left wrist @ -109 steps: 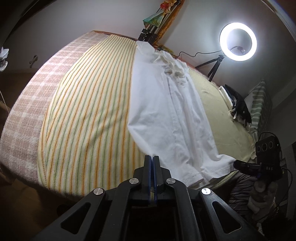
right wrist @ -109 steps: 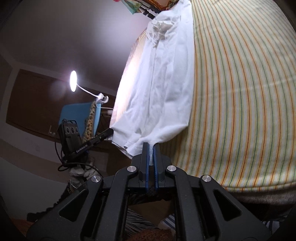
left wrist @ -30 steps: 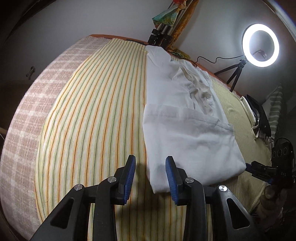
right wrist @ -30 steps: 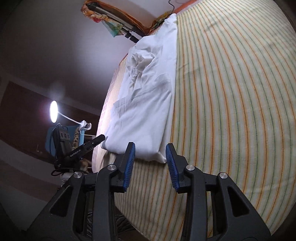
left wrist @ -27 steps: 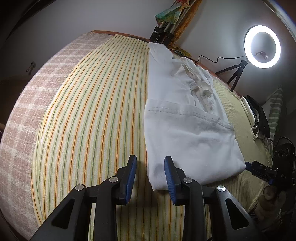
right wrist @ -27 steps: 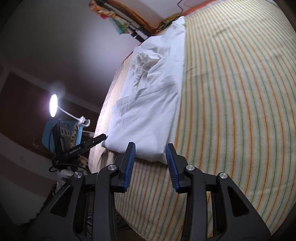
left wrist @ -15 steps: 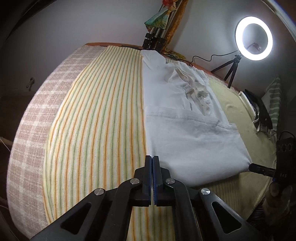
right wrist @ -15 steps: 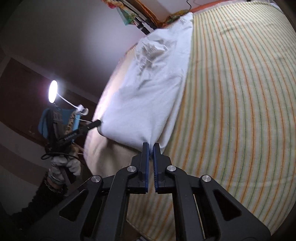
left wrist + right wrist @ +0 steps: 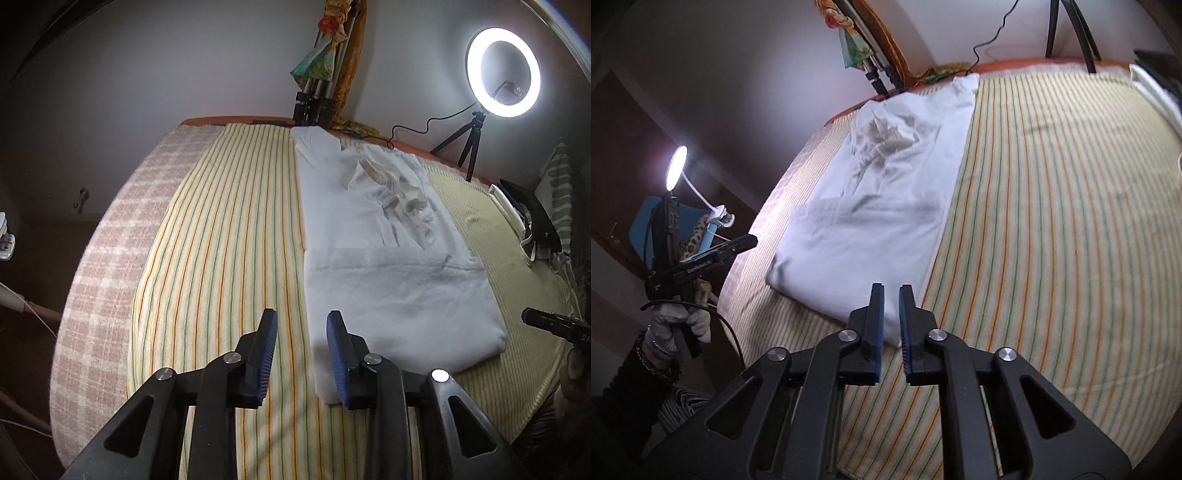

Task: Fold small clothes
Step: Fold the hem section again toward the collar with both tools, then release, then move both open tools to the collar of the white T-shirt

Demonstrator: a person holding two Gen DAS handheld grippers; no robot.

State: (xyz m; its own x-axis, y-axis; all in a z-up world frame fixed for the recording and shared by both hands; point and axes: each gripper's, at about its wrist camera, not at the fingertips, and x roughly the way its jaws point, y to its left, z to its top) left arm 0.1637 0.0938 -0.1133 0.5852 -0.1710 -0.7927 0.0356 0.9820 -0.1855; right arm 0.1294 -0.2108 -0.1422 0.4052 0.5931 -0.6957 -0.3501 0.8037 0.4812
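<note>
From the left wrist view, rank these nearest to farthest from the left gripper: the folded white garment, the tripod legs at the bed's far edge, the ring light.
1. The white garment: its near corner lies right at the left gripper.
2. The tripod legs, straight ahead at the bed's far edge.
3. The ring light, upper right, past the far corner; only slightly beyond the tripod legs.

bed with striped yellow cover [image 9: 229,236] over a pink checked blanket [image 9: 107,258]; lit ring light [image 9: 502,74] on small tripod [image 9: 469,140]; plain pale wall [image 9: 166,62]; lit gooseneck lamp [image 9: 676,167]; blue chair [image 9: 646,214].
</note>
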